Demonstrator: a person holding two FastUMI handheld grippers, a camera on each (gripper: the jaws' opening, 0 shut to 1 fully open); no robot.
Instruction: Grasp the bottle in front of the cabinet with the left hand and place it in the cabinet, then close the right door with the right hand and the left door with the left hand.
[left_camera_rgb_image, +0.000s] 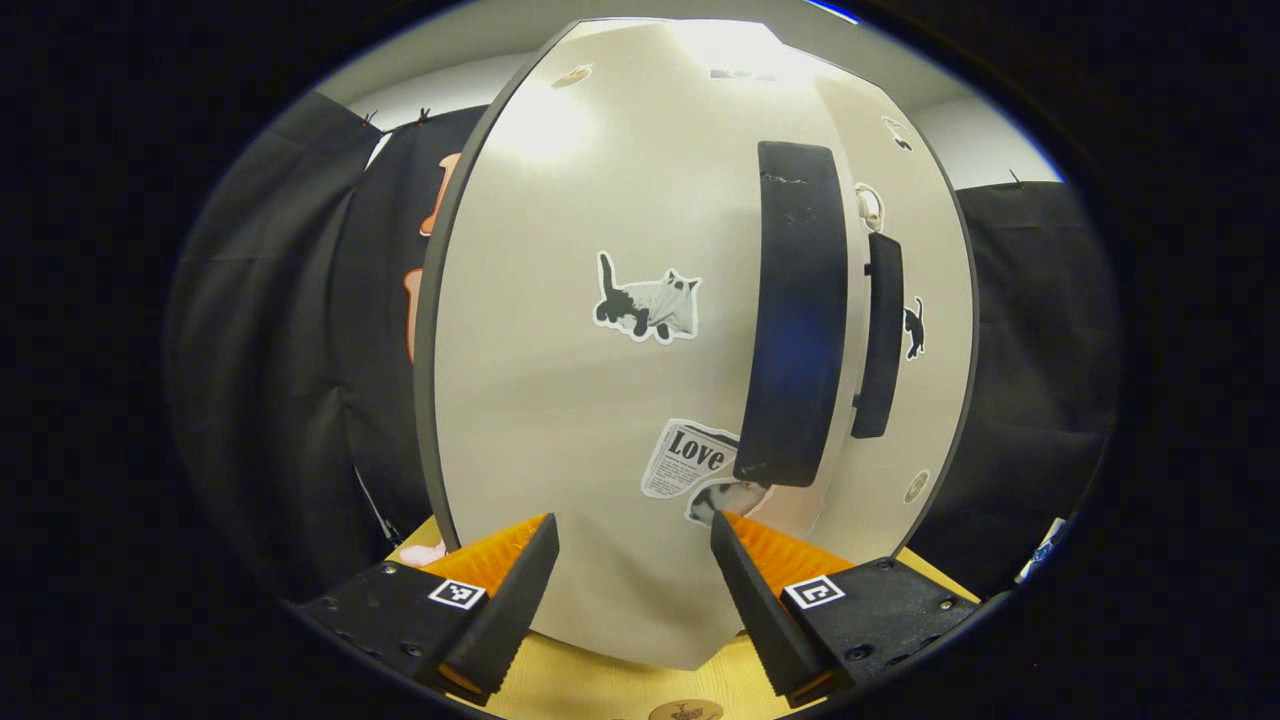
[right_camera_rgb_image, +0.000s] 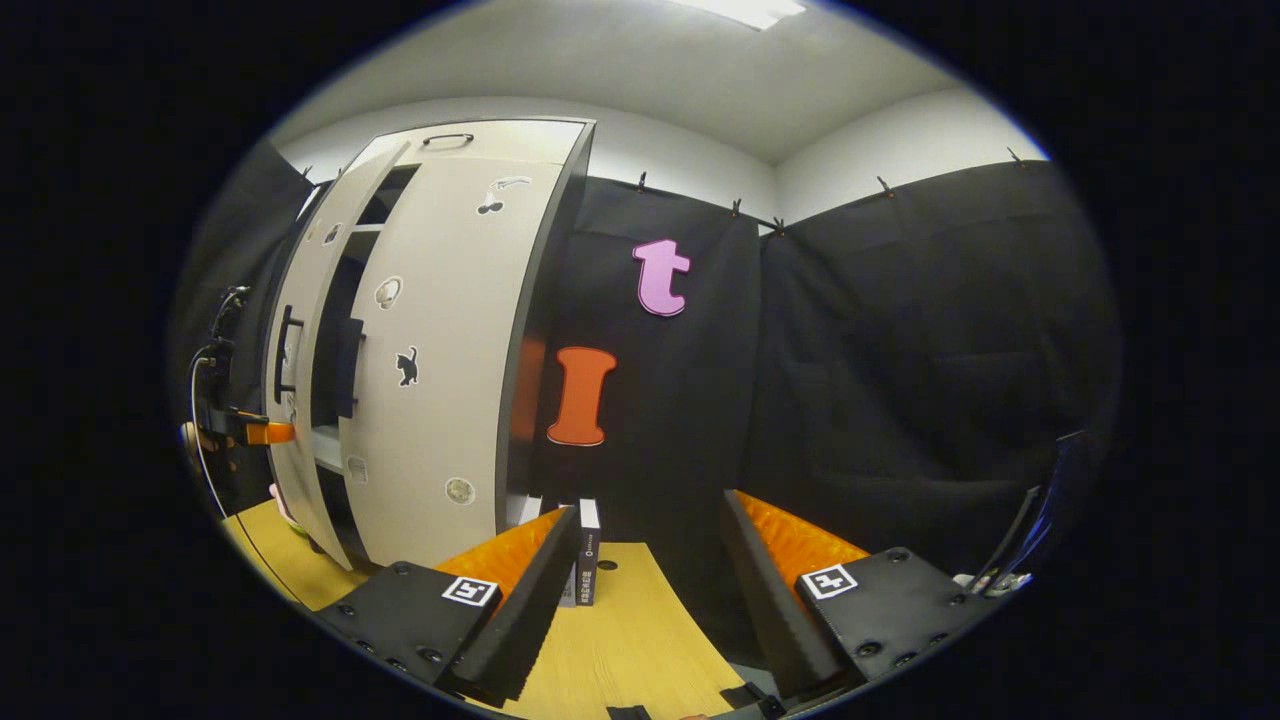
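**Fingers apart on both grippers, left door nearly shut**

Fingers (left_camera_rgb_image: 520, 590) of the left gripper (left_camera_rgb_image: 632, 590) are spread wide, nothing between them, aimed straight at the left door (left_camera_rgb_image: 580, 400) from close range. Tips look just short of the panel; contact can't be confirmed.

Left door: off-white panel, dark edge, tall black bar handle (left_camera_rgb_image: 797, 315) near its free edge. Stickers on it: a black-and-white cat (left_camera_rgb_image: 648, 300), a newspaper clipping (left_camera_rgb_image: 690, 458), another partly behind the handle's lower end.

Right door (left_camera_rgb_image: 915, 300) sits just beyond, same off-white finish, own black handle (left_camera_rgb_image: 882, 335) and a small black cat sticker (left_camera_rgb_image: 914, 328).

Right gripper (right_camera_rgb_image: 645, 590) is well apart from the cabinet (right_camera_rgb_image: 440, 340), fingers (right_camera_rgb_image: 530, 600) also spread and empty, over the wooden counter (right_camera_rgb_image: 620, 640). From the right gripper view the right door lies flat against the cabinet front, while the left door stands slightly ajar with a dark gap and shelf edges showing between the two. Left gripper's orange finger (right_camera_rgb_image: 268, 432) is at that door's outer face.

Bottle: can't make it out through the gap.

A small dark box (right_camera_rgb_image: 588, 555) stands upright on the counter beside the cabinet's right side.
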